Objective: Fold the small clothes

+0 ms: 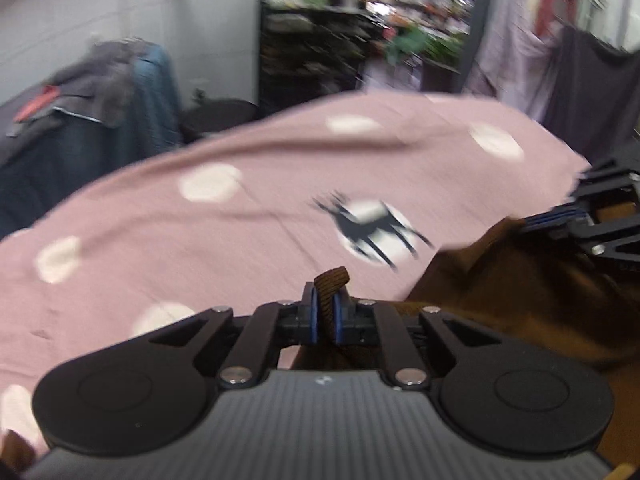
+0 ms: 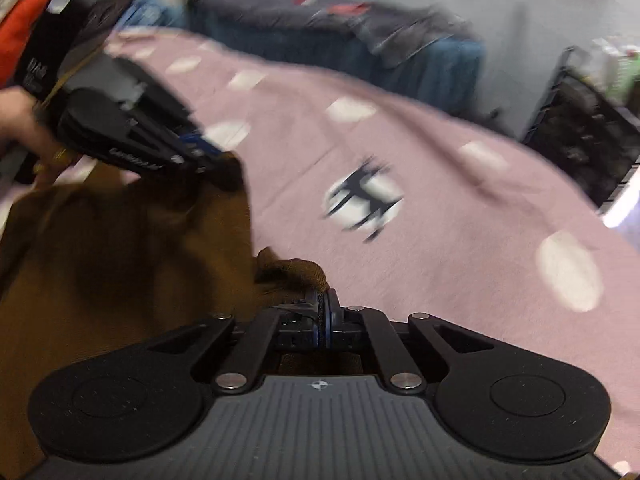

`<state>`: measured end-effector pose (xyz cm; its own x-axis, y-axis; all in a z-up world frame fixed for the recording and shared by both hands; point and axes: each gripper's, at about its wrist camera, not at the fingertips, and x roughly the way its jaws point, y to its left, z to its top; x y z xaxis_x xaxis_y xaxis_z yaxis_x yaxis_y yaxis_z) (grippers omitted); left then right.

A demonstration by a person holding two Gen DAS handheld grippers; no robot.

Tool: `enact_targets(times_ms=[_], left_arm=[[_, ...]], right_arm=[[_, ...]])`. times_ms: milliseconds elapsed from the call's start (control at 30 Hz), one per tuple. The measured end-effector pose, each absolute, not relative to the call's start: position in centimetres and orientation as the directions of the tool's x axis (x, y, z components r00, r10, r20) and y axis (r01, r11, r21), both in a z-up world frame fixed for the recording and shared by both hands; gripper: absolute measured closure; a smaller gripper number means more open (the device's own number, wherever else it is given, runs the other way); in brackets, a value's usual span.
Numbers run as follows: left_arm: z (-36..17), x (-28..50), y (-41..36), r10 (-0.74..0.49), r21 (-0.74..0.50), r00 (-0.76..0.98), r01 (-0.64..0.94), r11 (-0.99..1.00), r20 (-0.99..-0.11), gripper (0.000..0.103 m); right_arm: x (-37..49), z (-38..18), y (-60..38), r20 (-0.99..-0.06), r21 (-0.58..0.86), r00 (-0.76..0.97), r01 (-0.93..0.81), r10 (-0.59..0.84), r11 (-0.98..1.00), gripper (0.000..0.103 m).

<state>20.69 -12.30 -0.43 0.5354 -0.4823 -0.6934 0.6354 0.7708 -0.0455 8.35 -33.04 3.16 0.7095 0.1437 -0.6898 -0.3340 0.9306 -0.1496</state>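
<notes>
Pink dotted bedsheet [image 1: 200, 240] lay under the brown garment [image 2: 120, 260]. Left gripper [image 1: 327, 312] clamped its hem; right gripper [image 2: 322, 312] pinched another bunched edge beside it.

Even indoor light, no glare; heavy motion blur both views, fisheye bending edges, dark corners.

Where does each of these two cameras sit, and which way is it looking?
Left wrist view: on the left gripper, facing forward along its fingers, shut on the brown garment; right gripper at right.
Right wrist view: on the right gripper, shut on the garment's other edge; left gripper and a hand at left.
Shared: the garment, pink dotted sheet and its deer print.
</notes>
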Motion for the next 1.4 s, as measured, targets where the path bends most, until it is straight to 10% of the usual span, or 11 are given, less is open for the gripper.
enact_targets(times_ms=[333,433,500,567,733,1100,1400], left_arm=[[0.9,26.3,-14.7,-0.347,0.063,0.662,0.512,0.857,-0.664,0.087],[0.1,25.7,-14.6,-0.326,0.074,0.634,0.52,0.851,-0.701,0.015],[-0.5,23.7,-12.9,-0.357,0.067,0.619,0.554,0.83,-0.699,0.009],[-0.7,21.6,-10.4,-0.352,0.093,0.635,0.558,0.825,-0.687,0.009],[-1.9,15.9,-1.4,-0.302,0.047,0.598,0.496,0.867,-0.742,0.005],[-4.9,5.8,8.9,-0.387,-0.205,0.379,0.439,0.875,-0.841,0.01],[-6.8,5.3,4.9,-0.435,-0.254,0.376,0.442,0.86,-0.819,0.081]], right_arm=[[13.8,2.5,-32.1,-0.572,-0.377,0.789,-0.008,-0.225,0.926,0.099],[13.8,0.5,-32.4,-0.608,-0.423,0.734,0.024,-0.303,0.906,0.099],[11.9,0.7,-33.0,-0.6,-0.398,0.745,0.038,-0.291,0.916,0.091],[9.1,1.6,-32.8,-0.551,-0.36,0.796,0.044,-0.251,0.932,0.047],[0.7,3.4,-30.6,-0.525,-0.137,0.85,-0.139,0.047,0.981,0.004],[-14.2,2.7,-25.5,-0.591,0.147,0.72,-0.348,0.364,0.926,0.003],[-15.4,-0.6,-18.9,-0.759,0.186,0.397,-0.627,0.516,0.756,0.003]])
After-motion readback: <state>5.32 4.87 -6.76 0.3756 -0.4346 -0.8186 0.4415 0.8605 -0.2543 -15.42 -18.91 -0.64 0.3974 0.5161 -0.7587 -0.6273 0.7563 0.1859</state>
